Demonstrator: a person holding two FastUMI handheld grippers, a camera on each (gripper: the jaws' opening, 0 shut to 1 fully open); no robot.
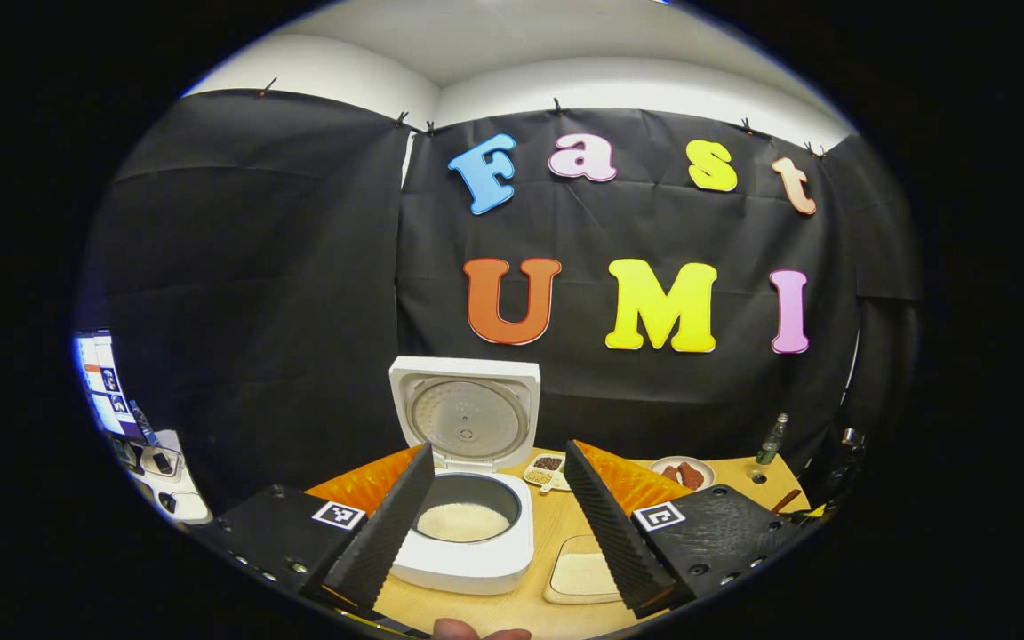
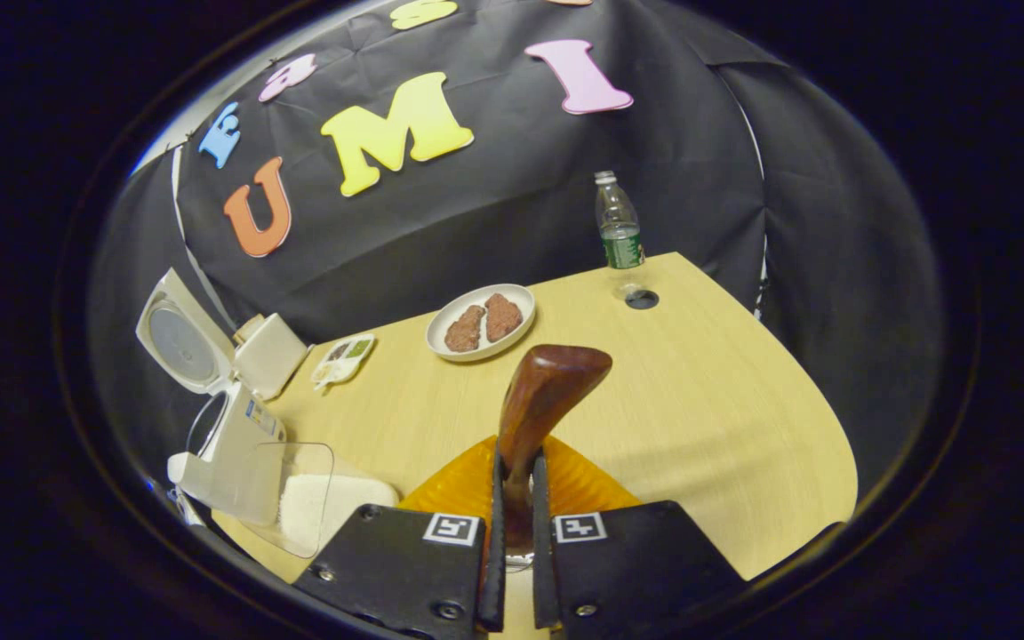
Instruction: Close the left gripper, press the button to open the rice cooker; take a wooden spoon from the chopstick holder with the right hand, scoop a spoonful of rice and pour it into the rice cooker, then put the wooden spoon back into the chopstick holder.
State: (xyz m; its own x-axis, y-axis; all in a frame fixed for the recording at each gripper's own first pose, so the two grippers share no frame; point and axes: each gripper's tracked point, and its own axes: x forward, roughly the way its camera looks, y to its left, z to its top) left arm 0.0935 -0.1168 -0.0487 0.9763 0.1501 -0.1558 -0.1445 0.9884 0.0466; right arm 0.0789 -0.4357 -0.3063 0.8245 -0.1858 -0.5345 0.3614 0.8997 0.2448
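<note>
The white rice cooker (image 1: 476, 551) stands with its lid (image 1: 468, 413) raised, and white rice (image 1: 463, 523) lies in its pot. My left gripper (image 1: 499, 453) is open just in front of it, one finger on each side of the pot, touching nothing. My right gripper (image 2: 516, 462) is shut on the brown wooden spoon (image 2: 548, 391), whose broad rounded end points up and away over the table. From there the open cooker (image 2: 223, 427) is at the far left. A clear container of rice (image 2: 316, 498) sits beside the cooker (image 1: 583, 569).
On the light wooden table (image 2: 725, 400) sit a white plate with brown food (image 2: 481, 322), a small compartment dish (image 2: 345, 358), a plastic bottle (image 2: 619, 222) and a round cable hole (image 2: 642, 299). A fingertip (image 1: 476, 631) shows at the bottom edge.
</note>
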